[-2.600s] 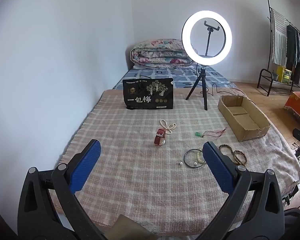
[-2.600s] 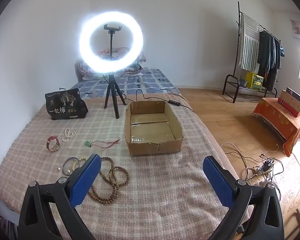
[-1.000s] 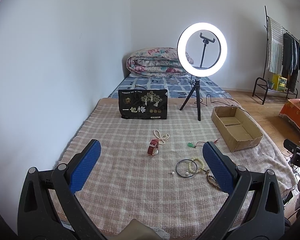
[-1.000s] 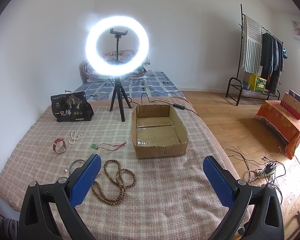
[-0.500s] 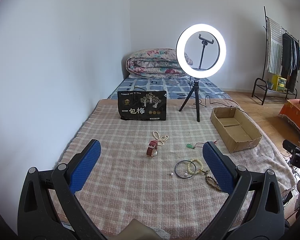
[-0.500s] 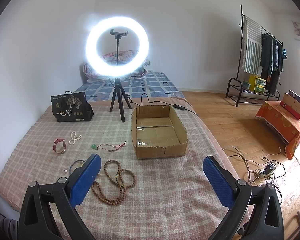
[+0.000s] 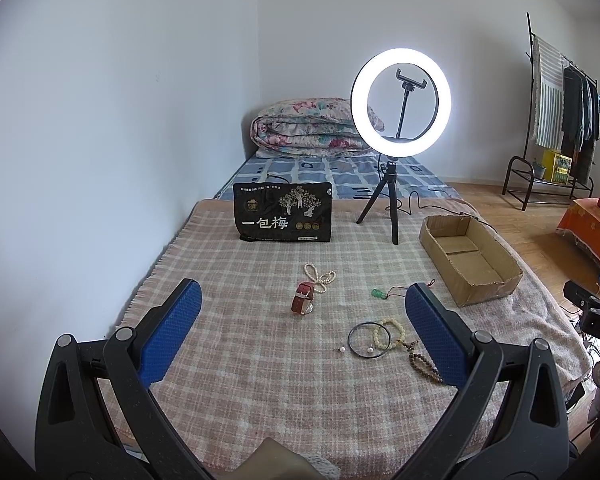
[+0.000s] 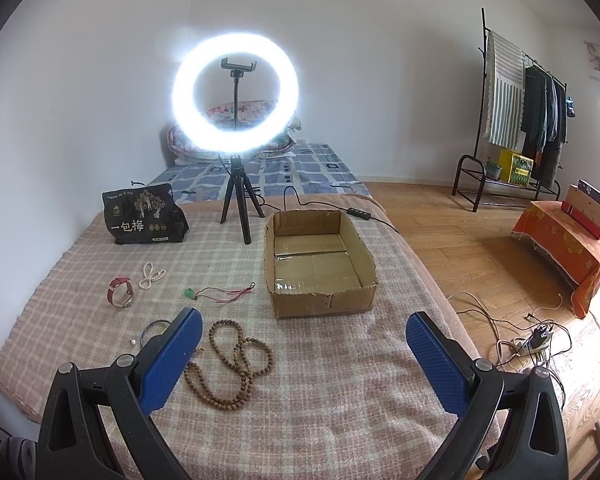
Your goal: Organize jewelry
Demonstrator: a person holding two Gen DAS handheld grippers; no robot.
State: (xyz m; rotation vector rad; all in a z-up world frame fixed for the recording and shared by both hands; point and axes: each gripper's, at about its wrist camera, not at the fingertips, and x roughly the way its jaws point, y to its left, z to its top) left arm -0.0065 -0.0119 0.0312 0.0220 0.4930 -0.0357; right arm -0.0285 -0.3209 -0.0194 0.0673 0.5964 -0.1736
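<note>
Left claw [image 7: 304, 332] spread wide above the bed blanket [image 7: 260, 380], right claw [image 8: 304, 364] wide too, both holding nothing, cardboard box [image 8: 320, 308] sitting bare, 1 wooden bead strand [image 8: 236, 360] just beside it

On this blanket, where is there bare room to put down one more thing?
Bare: the blanket in front of the cardboard box, right of the wooden bead necklace, and the strip left of the red watch toward the wall. Crowded: between watch, green pendant and black bangle.
</note>
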